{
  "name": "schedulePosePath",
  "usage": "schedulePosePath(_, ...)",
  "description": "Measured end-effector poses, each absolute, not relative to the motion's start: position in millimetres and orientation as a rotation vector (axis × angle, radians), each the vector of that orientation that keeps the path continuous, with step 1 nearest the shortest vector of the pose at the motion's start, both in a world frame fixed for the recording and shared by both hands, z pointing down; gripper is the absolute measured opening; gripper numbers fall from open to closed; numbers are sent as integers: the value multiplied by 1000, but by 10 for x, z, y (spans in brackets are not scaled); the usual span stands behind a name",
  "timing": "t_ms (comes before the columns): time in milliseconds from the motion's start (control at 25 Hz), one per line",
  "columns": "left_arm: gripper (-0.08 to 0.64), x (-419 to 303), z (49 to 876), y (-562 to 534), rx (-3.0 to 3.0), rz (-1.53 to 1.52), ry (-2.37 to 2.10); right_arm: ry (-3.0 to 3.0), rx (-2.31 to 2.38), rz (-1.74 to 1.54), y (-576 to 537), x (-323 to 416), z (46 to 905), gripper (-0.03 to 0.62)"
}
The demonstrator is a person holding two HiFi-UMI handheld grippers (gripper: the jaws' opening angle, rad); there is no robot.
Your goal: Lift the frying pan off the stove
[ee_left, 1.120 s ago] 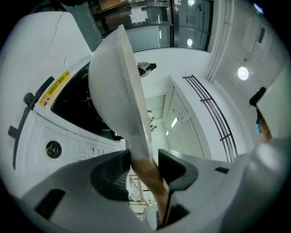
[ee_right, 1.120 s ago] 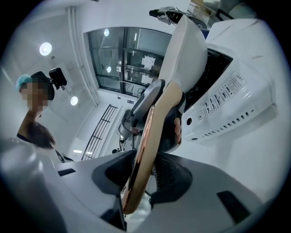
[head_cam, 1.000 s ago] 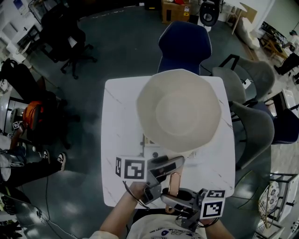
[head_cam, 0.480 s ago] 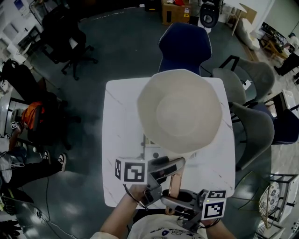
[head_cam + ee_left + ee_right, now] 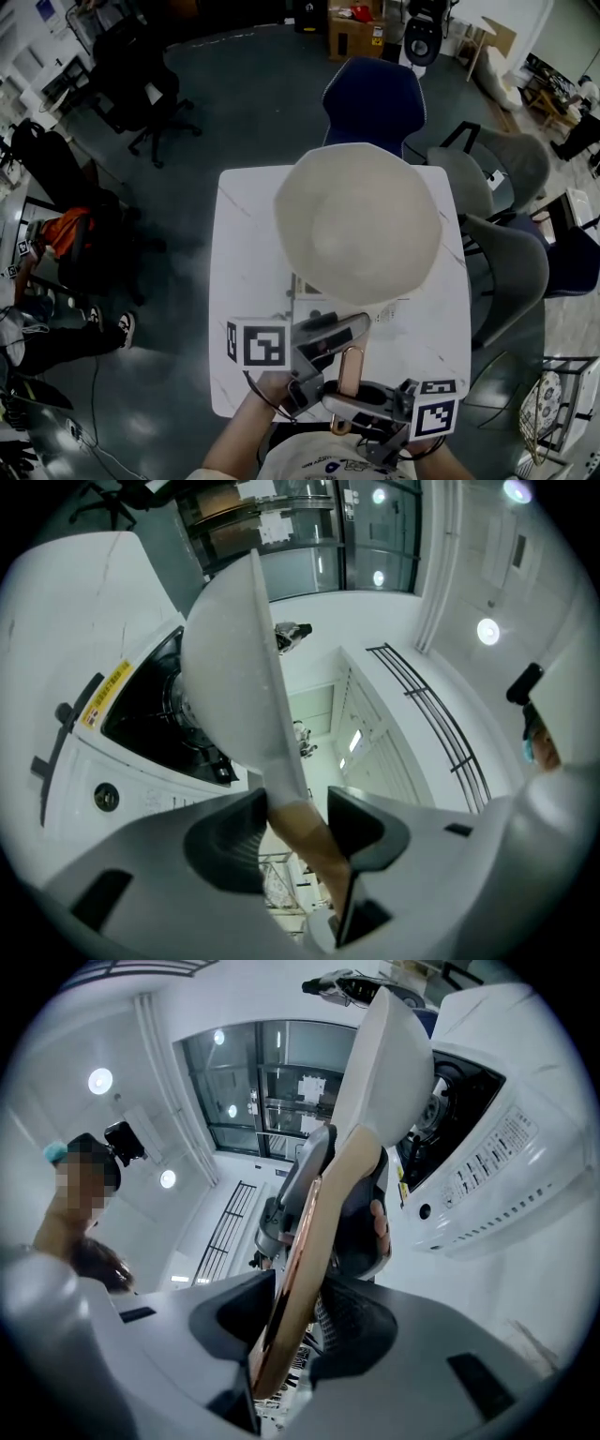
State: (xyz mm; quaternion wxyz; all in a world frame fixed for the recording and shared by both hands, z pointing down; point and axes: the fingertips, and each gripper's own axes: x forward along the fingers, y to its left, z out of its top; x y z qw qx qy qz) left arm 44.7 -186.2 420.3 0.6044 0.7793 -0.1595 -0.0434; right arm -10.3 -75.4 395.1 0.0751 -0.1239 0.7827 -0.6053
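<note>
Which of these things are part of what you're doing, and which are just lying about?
Part of the job: pan, its handle, stove, left gripper and right gripper, both gripping the handle.
Lying about: blue chair, grey chair, cardboard box.

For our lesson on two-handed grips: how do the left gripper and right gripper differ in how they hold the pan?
The left gripper clamps the handle near the pan, where white meets brown; the right gripper clamps its free end. In the head view the left gripper comes in left of the handle, the right gripper right of it. Both are shut on the handle.
</note>
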Motion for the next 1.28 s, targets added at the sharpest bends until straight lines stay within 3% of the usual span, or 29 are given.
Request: schedulePosePath(1280,202,294,3697,-1888,1843,-269,-357,2554,-279,-1719,-708,-183,3521,146)
